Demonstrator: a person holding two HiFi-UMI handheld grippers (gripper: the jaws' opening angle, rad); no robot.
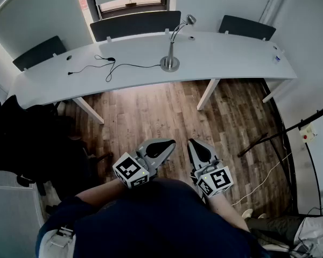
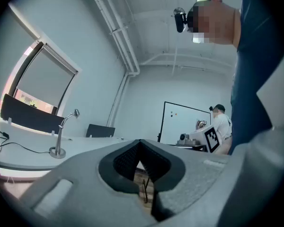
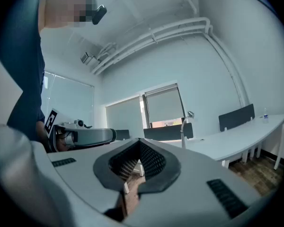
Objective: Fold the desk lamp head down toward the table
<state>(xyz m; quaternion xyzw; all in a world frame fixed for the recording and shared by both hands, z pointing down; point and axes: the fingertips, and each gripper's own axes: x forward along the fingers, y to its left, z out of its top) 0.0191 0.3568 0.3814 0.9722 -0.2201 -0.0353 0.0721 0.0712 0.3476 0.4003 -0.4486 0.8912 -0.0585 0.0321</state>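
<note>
The left gripper (image 1: 166, 145) and right gripper (image 1: 197, 147) have their jaws together, empty. The desk lamp (image 1: 172, 46) stands at 12 o'clock on the table (image 1: 237, 55), well apart. I think a push with closed jaws may slip and topple it.

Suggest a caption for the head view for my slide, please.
Left tongs and right tongs, shut and empty, well short of the lamp standing on the white table.

Chairs (image 1: 134, 24) half hidden behind table (image 1: 242, 52), lamp head (image 1: 190, 19) tiny
</note>
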